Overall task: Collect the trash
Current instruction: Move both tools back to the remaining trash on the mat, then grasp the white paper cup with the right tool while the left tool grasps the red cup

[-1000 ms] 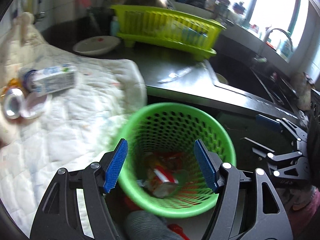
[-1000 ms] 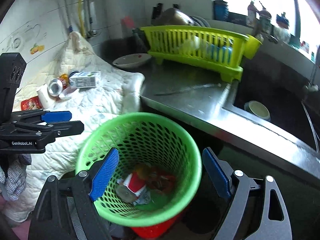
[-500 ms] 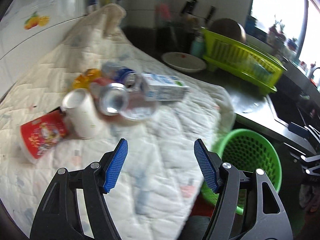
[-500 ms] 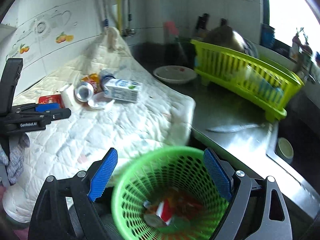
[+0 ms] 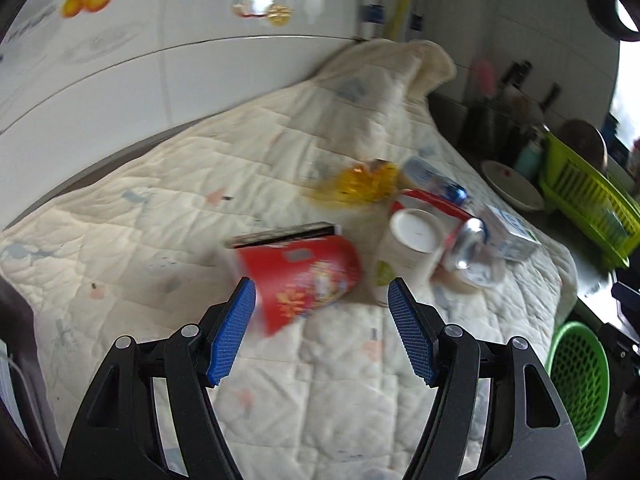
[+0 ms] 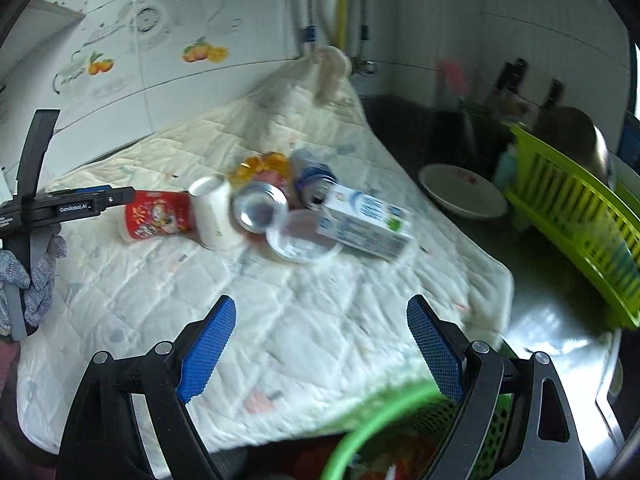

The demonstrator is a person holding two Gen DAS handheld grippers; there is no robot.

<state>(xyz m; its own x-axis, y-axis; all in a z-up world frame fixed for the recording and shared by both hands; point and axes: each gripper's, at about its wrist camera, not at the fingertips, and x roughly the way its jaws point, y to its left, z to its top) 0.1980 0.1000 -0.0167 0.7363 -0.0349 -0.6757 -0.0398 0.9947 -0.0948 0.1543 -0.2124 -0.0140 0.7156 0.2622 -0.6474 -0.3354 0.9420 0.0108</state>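
— Looking at the left gripper (image 5: 320, 326): jaws spread, the red cup (image 5: 298, 276) lies just ahead on the quilt (image 5: 160, 232).
— Right gripper (image 6: 320, 344) also spread, above the green basket (image 6: 360, 432).

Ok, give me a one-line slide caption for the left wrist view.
Open left gripper nears a tipped red cup among trash on the quilted cloth.

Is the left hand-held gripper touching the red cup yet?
Cannot tell. In the left wrist view the left hand-held gripper is open around the blurred red cup; the right wrist view shows its tip at the cup, with no plain gap or contact.
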